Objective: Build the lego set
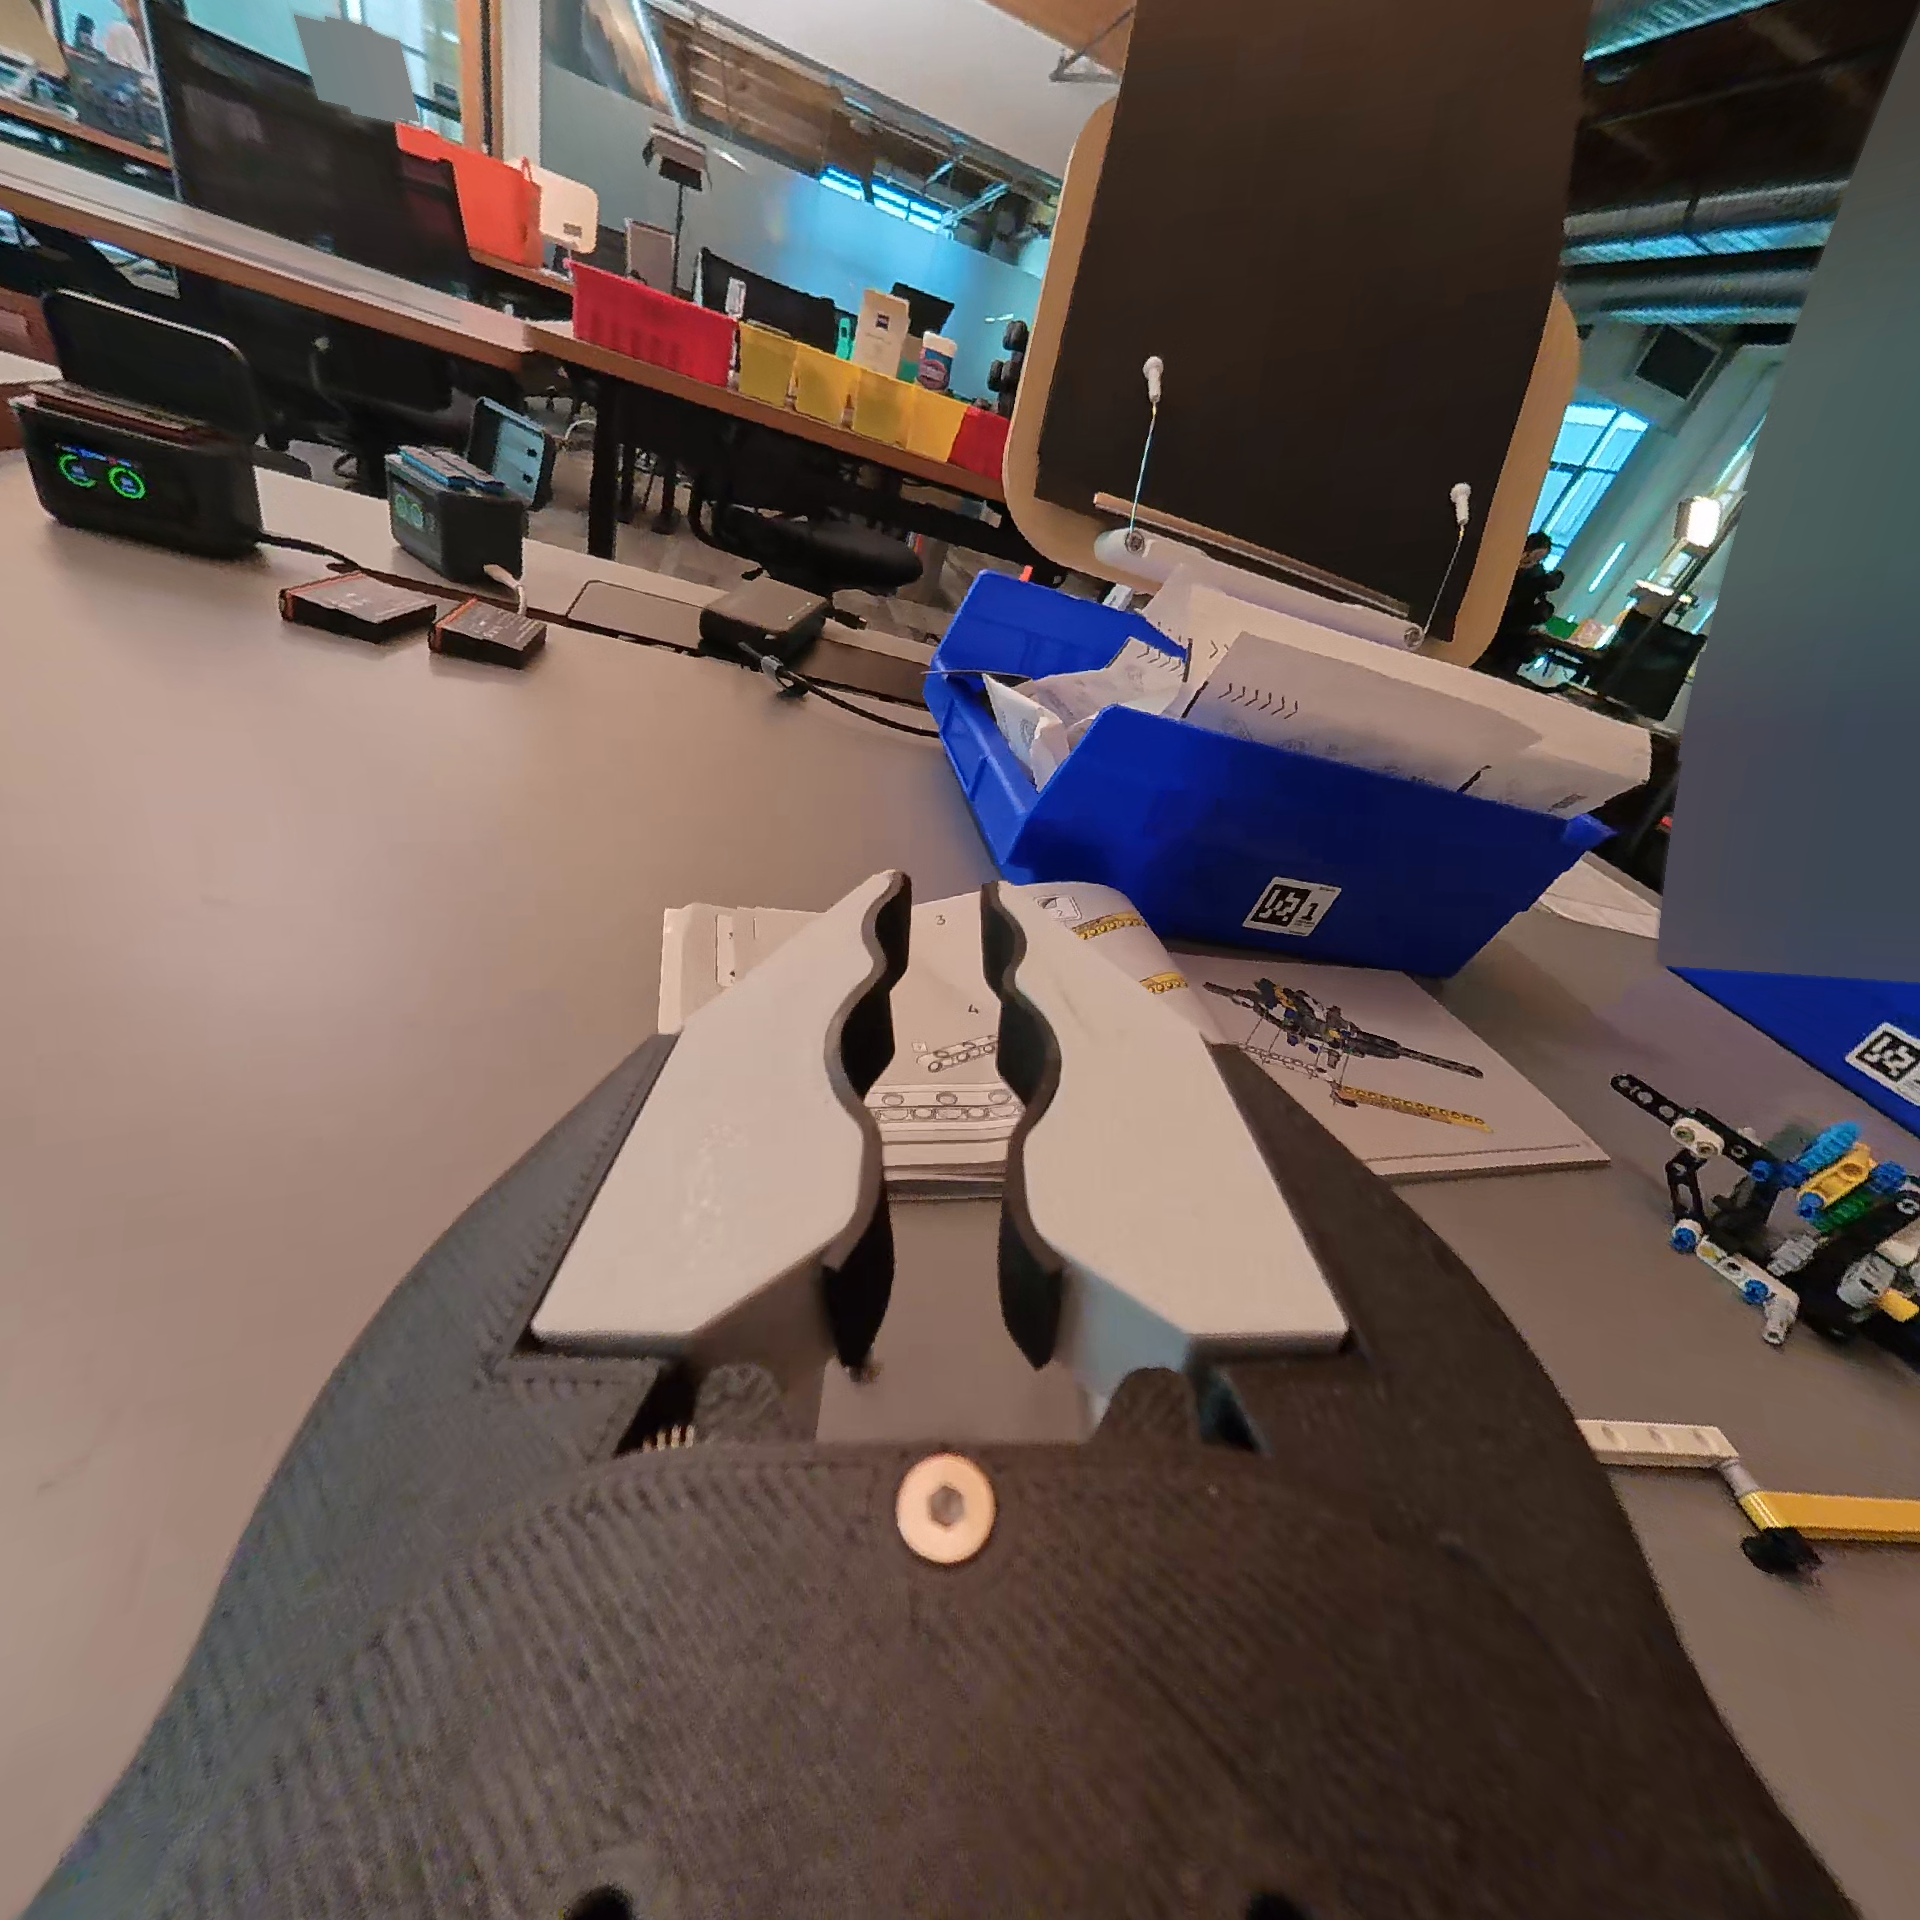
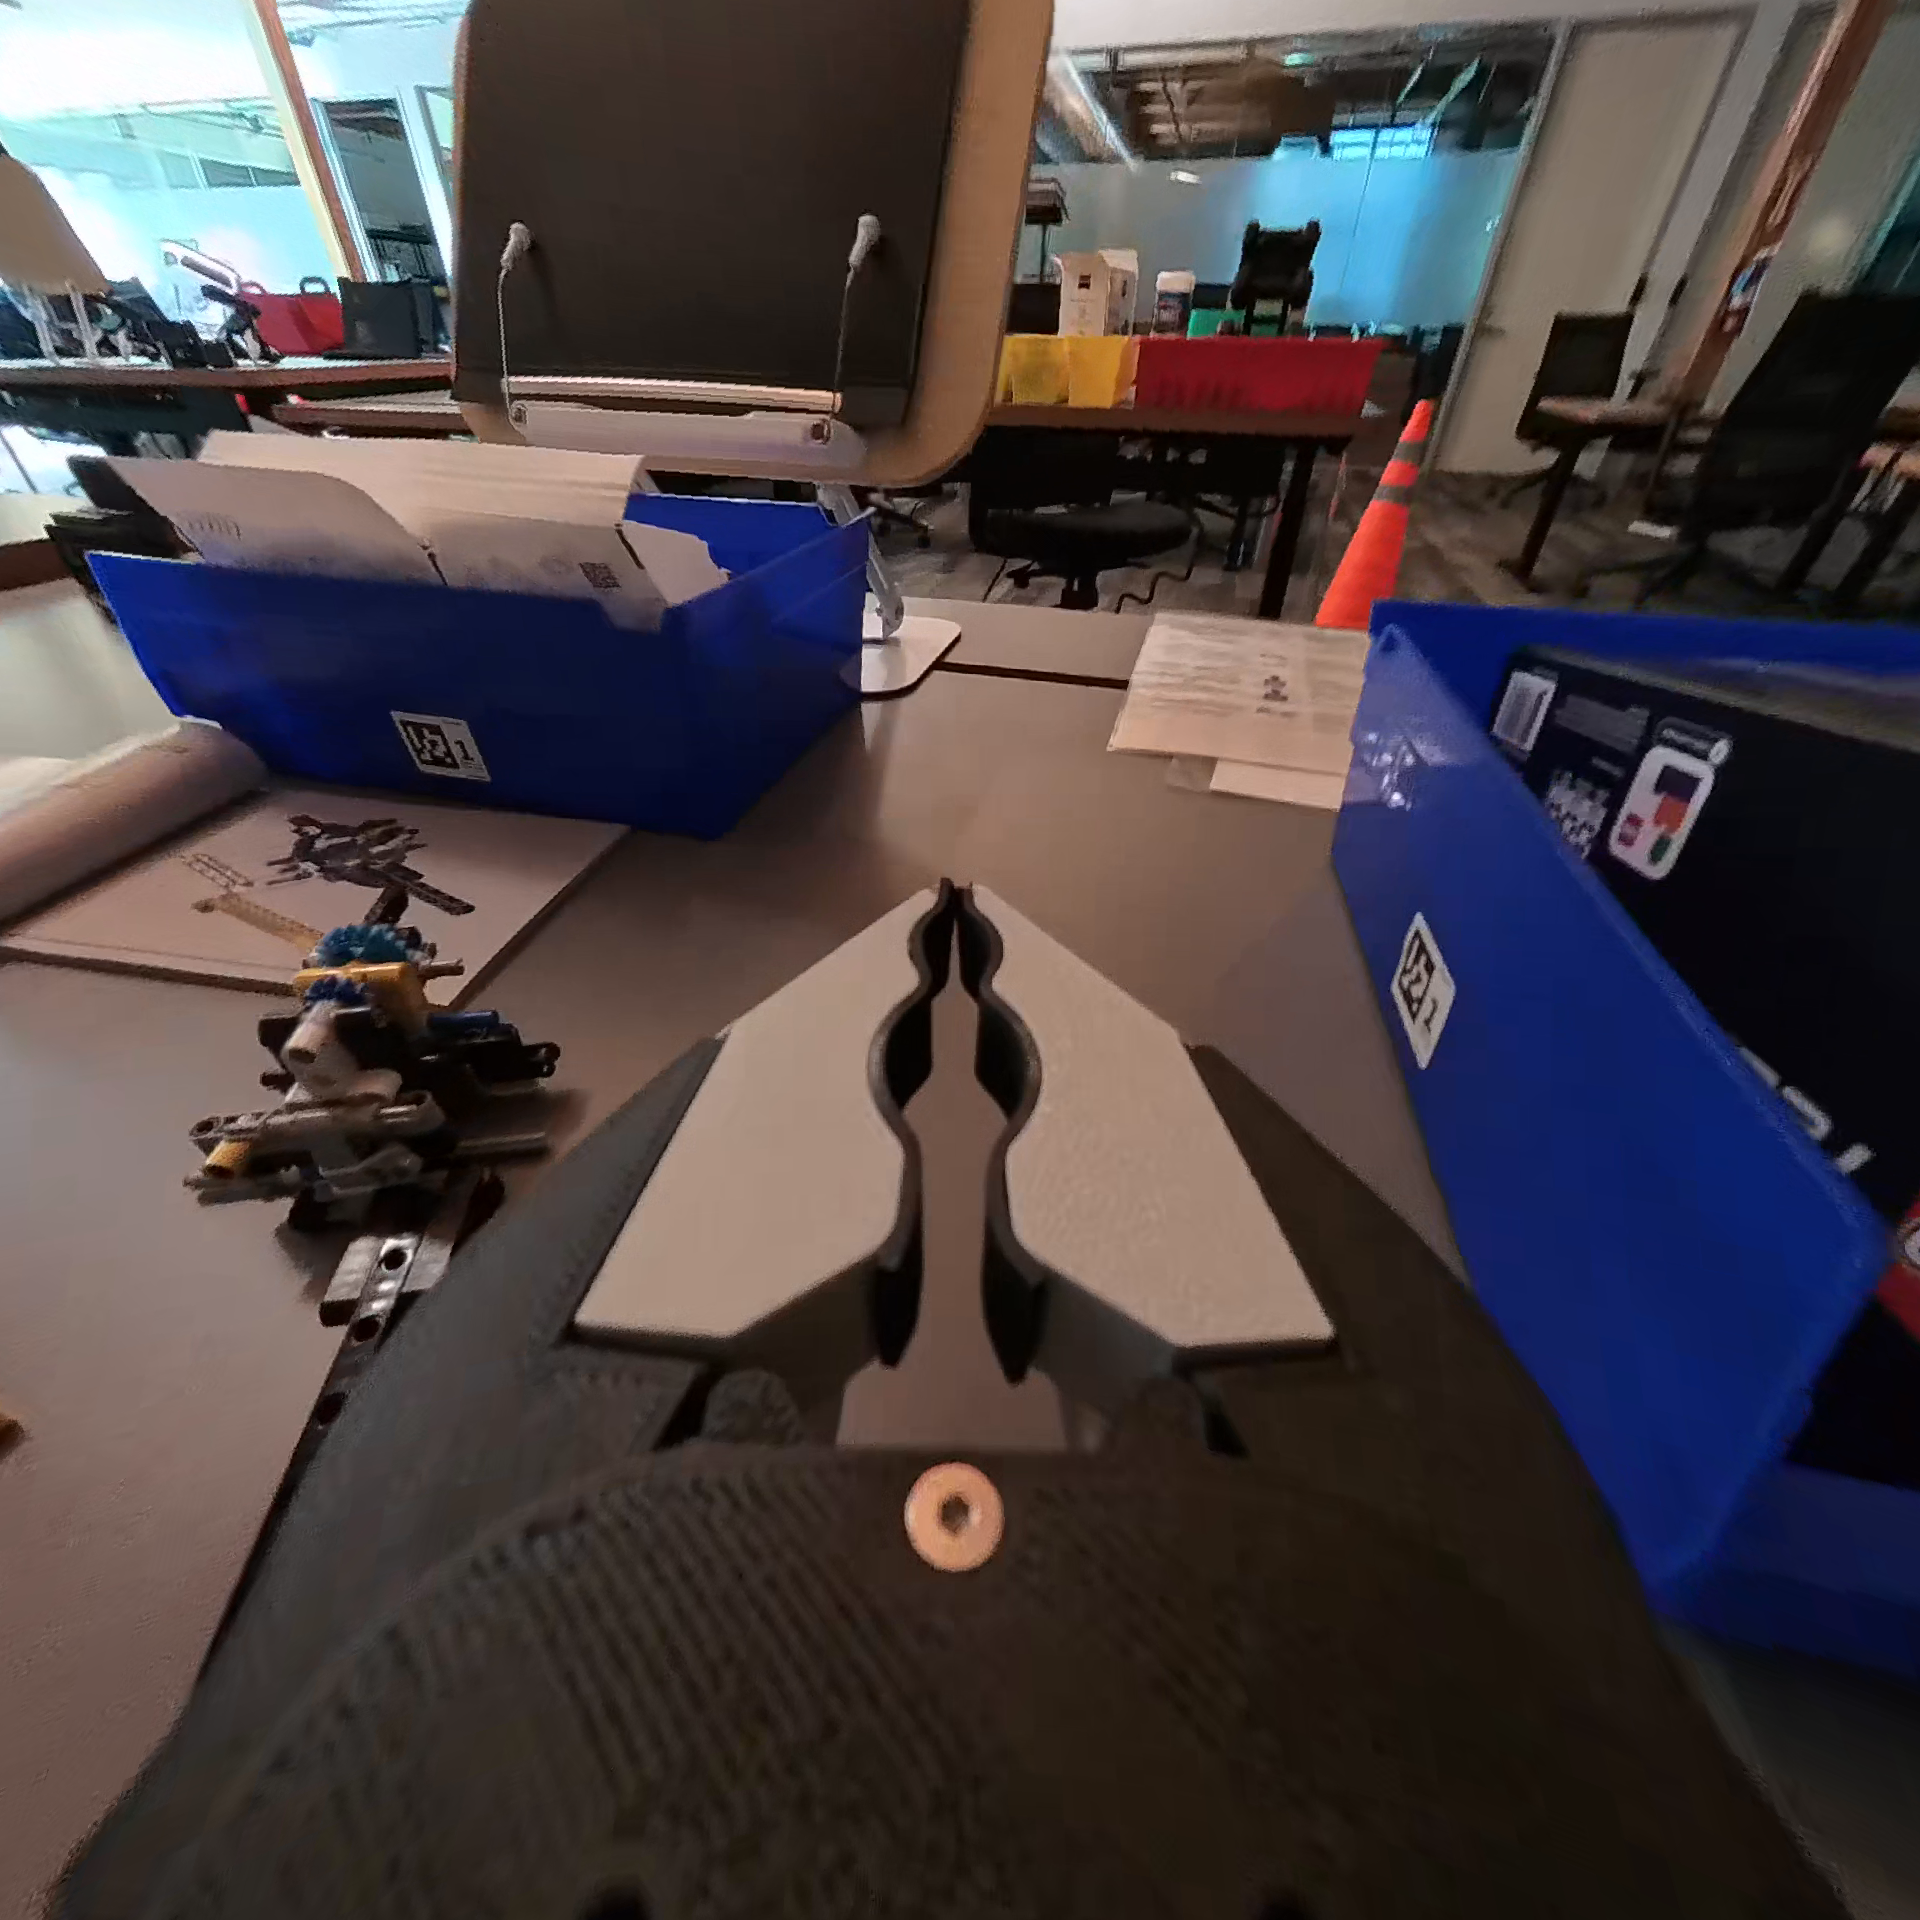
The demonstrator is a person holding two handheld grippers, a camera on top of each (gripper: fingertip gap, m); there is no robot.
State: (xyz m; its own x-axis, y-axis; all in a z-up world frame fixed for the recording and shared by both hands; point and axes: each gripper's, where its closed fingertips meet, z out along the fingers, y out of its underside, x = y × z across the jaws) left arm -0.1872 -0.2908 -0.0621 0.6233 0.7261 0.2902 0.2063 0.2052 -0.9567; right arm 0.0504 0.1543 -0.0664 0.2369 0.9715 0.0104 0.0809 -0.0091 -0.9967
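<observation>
A partly built lego model of black, white, blue and yellow parts lies on the grey table, at the right edge of the left wrist view. It also shows in the right wrist view, left of my right gripper. My left gripper is slightly open and empty, held above the open instruction booklet. My right gripper is shut and empty over bare table. A loose white and yellow beam piece lies at the right of the left gripper.
A blue bin full of paper bags stands behind the booklet, under a tablet stand. A second blue bin holding the set's box is right of my right gripper. Chargers and batteries sit at far left. Sheets of paper lie beyond. The left gripper's tips are roughly 50 centimeters from the right gripper's. To the partly built lego model: right tips about 20 centimeters, left tips about 35 centimeters.
</observation>
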